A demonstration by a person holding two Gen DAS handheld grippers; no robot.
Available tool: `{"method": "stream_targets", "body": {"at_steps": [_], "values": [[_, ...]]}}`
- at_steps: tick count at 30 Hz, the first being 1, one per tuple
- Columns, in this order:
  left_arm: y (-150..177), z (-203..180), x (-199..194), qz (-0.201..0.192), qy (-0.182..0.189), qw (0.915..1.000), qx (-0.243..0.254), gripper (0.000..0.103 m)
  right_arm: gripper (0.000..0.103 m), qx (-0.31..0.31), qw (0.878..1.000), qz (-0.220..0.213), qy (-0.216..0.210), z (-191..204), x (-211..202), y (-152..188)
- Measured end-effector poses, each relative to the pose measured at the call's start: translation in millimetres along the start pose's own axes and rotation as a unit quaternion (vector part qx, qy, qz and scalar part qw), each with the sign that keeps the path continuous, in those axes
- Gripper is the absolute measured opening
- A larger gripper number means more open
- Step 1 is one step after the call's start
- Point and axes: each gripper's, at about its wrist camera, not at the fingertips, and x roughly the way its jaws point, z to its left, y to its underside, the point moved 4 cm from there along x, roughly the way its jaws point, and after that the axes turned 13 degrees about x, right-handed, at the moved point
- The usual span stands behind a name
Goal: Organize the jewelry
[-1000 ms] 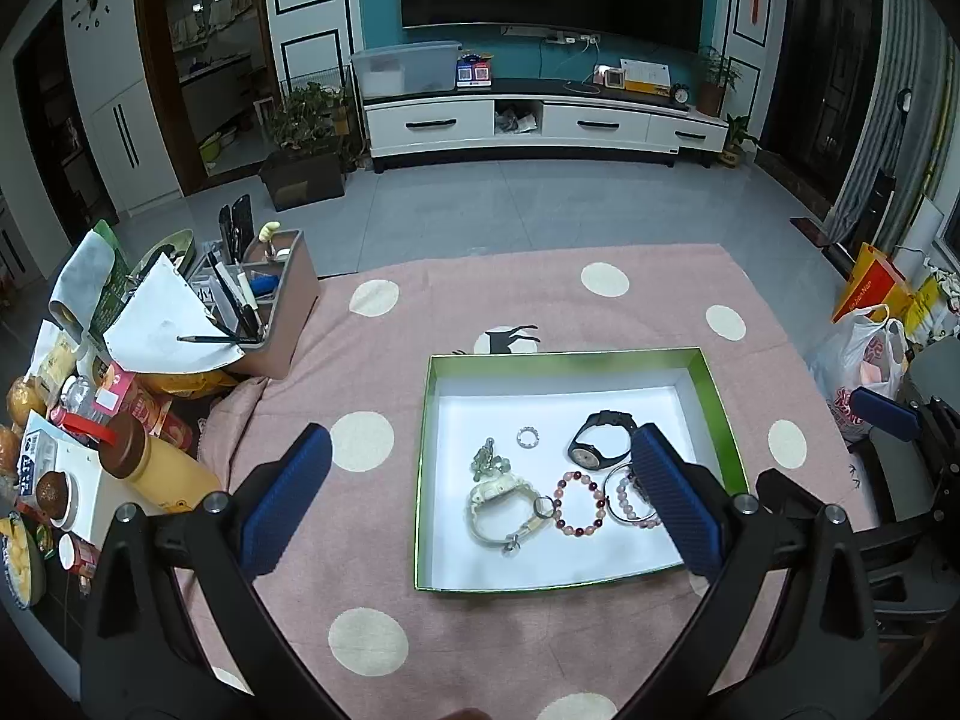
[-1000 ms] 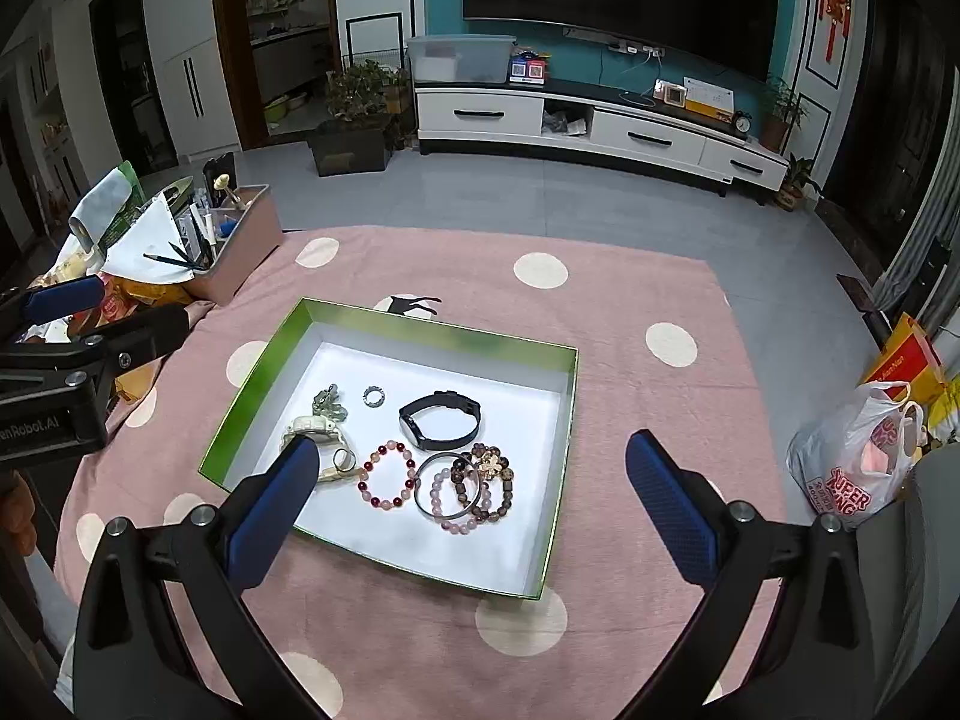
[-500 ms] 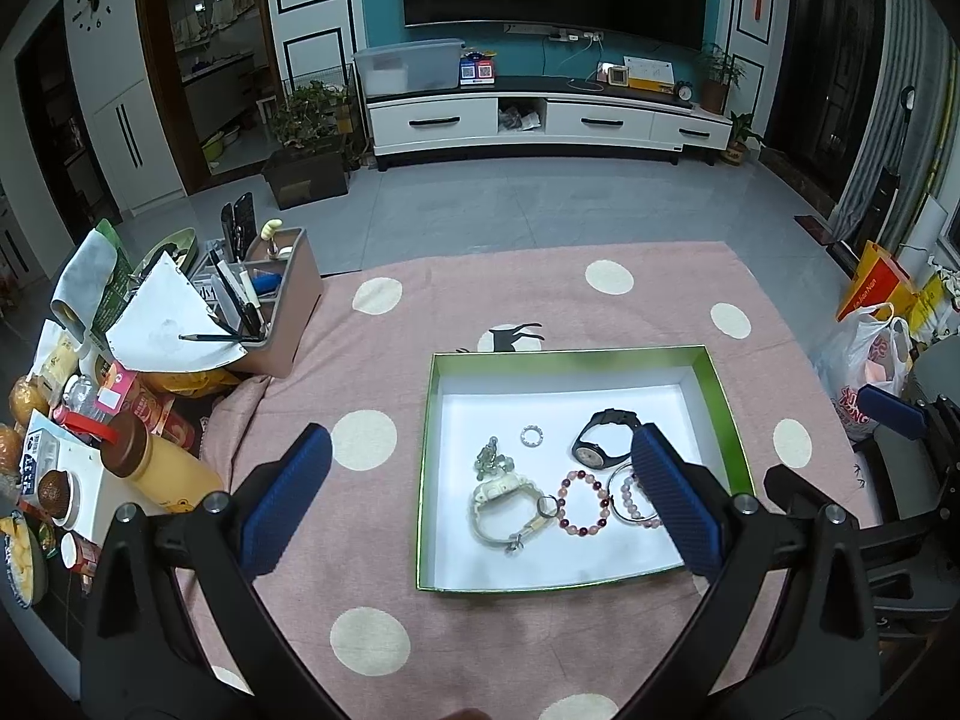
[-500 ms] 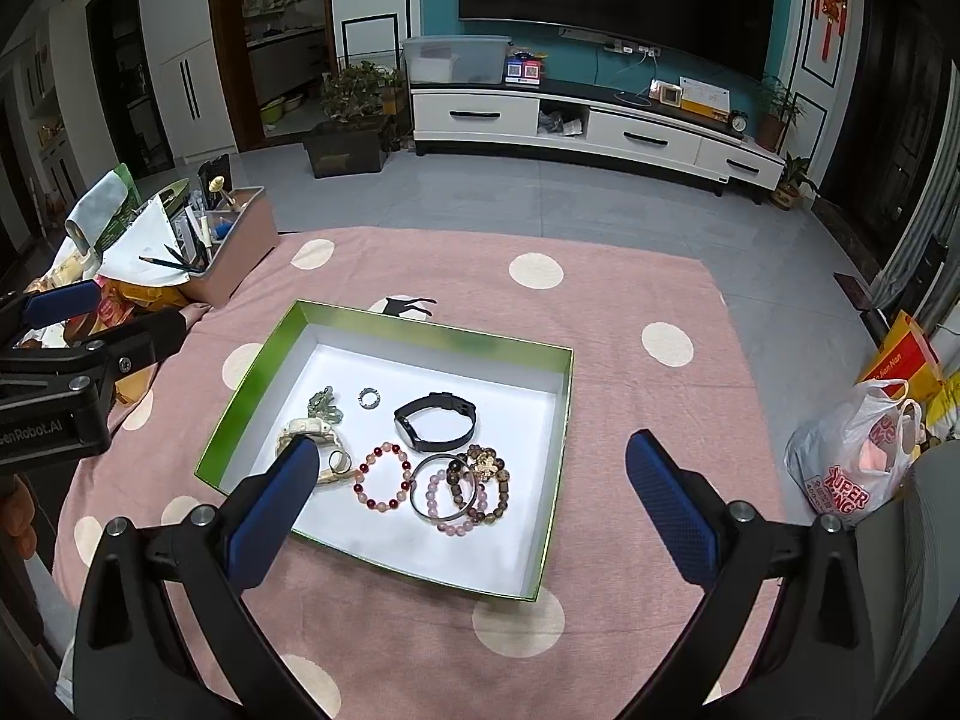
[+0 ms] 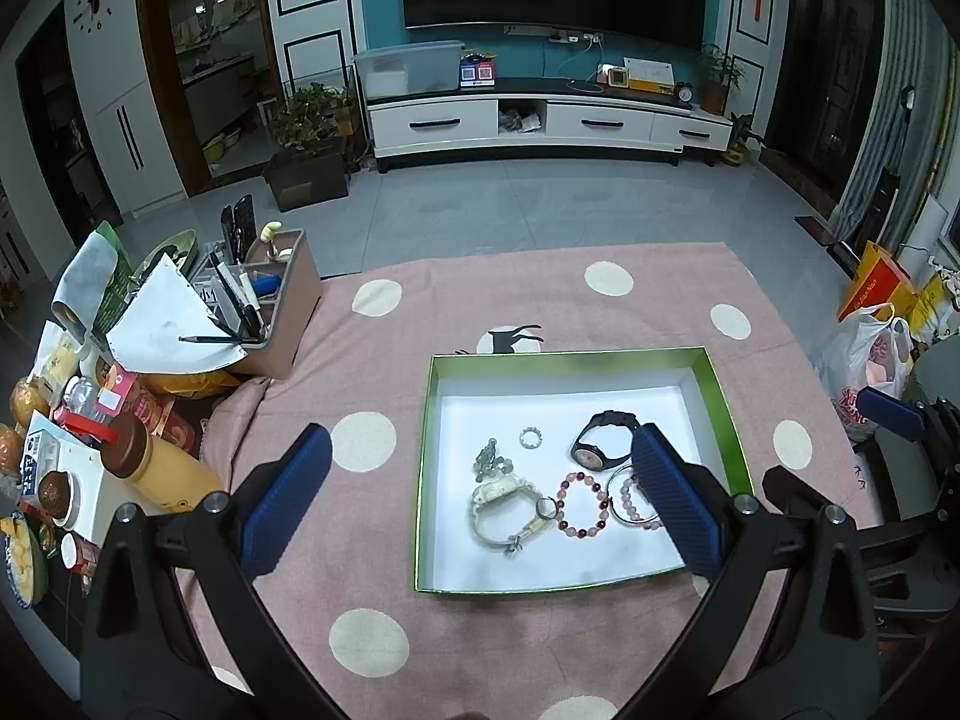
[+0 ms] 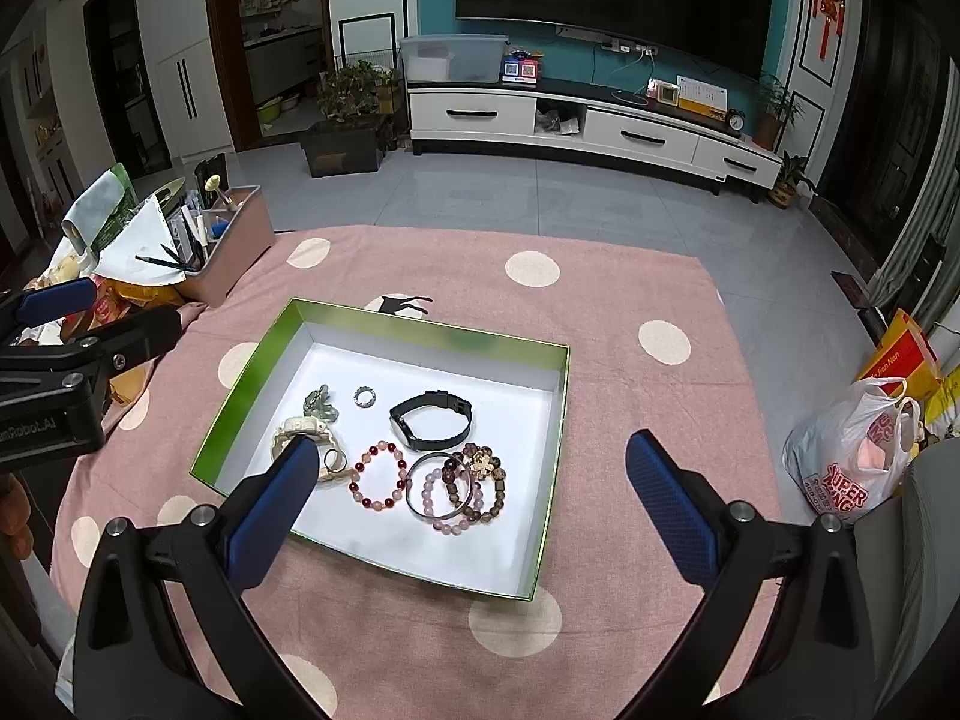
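A green-rimmed white tray [image 5: 427, 450] [image 6: 414, 333] lies on a pink dotted cloth. In it are a black watch [image 5: 600, 441] [image 6: 432, 420], a cream watch [image 5: 501, 498] [image 6: 297, 429], a red bead bracelet [image 5: 579, 504] [image 6: 378, 477], a metal bangle over a pink bead bracelet [image 5: 627, 501] [image 6: 438, 495], a brown bead bracelet [image 6: 483, 477], a small ring [image 5: 530, 438] [image 6: 364, 397] and a grey-green charm [image 5: 489, 462] [image 6: 318, 402]. My left gripper [image 5: 480, 450] hovers open above the tray's near left. My right gripper [image 6: 474, 453] hovers open above its near right. Neither holds anything.
A brown organiser with pens and paper [image 5: 270, 324] [image 6: 222, 252] stands at the cloth's left edge. Bottles, snacks and boxes [image 5: 120, 456] crowd the left side. A white plastic bag [image 6: 852, 462] and orange bag [image 5: 876, 288] sit right of the table. Bare cloth surrounds the tray.
Both grippers have drifted only slightly over the tray. The jewelry has not moved, and both stay open.
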Motion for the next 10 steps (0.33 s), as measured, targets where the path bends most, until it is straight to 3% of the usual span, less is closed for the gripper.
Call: {"method": "stream_targets", "body": {"at_steps": [10], "values": [[-0.6,0.4,0.6,0.002,-0.002,1.0000,-0.002,0.101,0.102,-0.001,1.000,0.000,0.001,-0.2,0.3,-0.5]]}}
